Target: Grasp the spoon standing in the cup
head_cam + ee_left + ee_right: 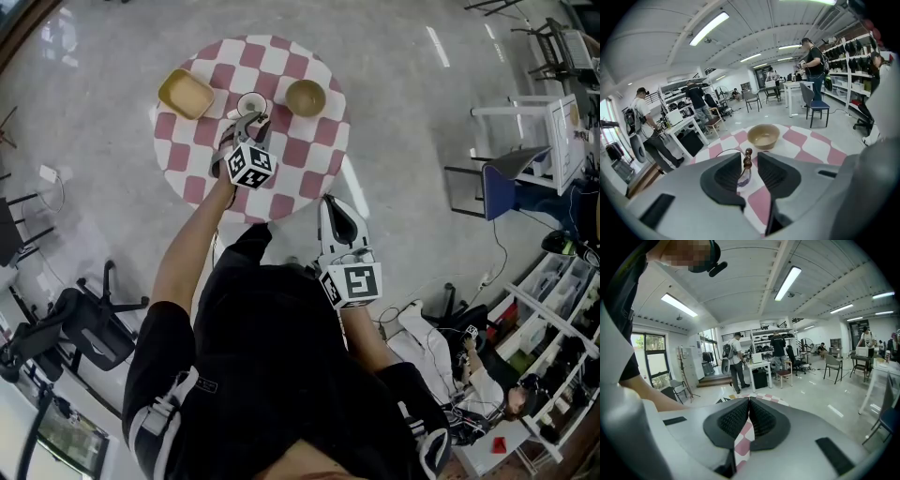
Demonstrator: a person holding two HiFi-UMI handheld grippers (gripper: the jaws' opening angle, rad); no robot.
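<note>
While the left gripper [249, 124] held parted jaws either side of the spoon [747, 158] standing in the cup [251, 101] at twelve o'clock on the checked table [302, 161], a centred, gentle squeeze looked wisest; the right gripper [748, 400] was clenched, empty.

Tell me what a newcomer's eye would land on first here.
The round pink-and-white checked table stands out first, with a yellow dish, a cup and a wooden bowl along its far side. Then the left gripper, its open jaws either side of the beaded spoon standing in that cup. The right gripper hangs shut at the table's near edge.
</note>
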